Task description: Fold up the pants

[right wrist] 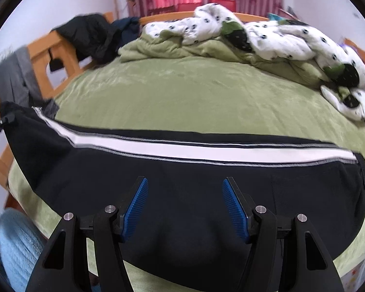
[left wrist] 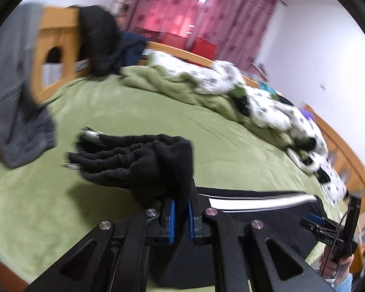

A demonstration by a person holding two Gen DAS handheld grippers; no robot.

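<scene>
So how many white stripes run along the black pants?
1: a wide white stripe along the black pants, across the green bedspread, beyond the open right tongs. The underside is hidden.

The pants are black, with a broad white stripe edged by thin grey lines running along the leg. They lie on a bed covered in moss green. The bunched quilt at the far side is white with small dark spots, its underside green. The bed frame is honey-coloured wood. The curtains are pink-red with a darker square motif, the walls white. A grey garment, blurred, perhaps faintly striped, hangs at the left. Each gripper's fingers carry ribbed blue pads on black. A pale blue sleeve shows low.
</scene>
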